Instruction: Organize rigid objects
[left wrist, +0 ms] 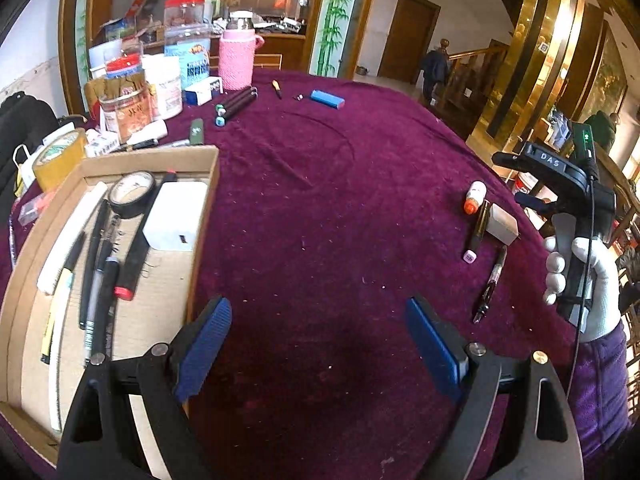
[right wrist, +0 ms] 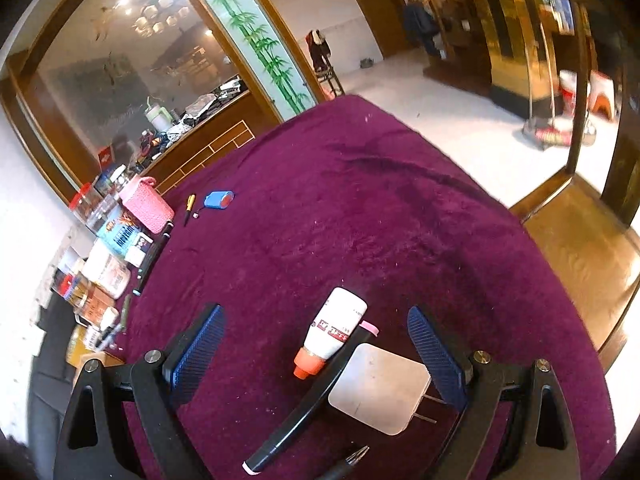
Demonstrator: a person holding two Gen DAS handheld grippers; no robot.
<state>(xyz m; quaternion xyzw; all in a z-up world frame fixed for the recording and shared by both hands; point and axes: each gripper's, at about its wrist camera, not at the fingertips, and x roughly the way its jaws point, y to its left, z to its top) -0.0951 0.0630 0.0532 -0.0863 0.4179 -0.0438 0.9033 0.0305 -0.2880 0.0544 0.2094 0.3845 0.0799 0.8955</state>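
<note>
I hold the right gripper (right wrist: pixel 316 356), jaws spread and empty, over the glue bottle (right wrist: pixel 334 332), marker (right wrist: pixel 308 396) and plug adapter (right wrist: pixel 380 388), while the left gripper (left wrist: pixel 320 344), likewise spread and empty, waits beside the cardboard tray (left wrist: pixel 200 216) that collects such items.

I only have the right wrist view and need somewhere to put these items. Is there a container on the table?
Observer: Yes. The left wrist view shows an open cardboard box at the left of the table.
Operator: Is anything in it already?
Observer: Several pens, a black tape roll and a white charger lie inside.
Operator: Is the left gripper busy?
Observer: No. The left gripper is open with nothing between its pads, over bare purple cloth beside the box.
</note>
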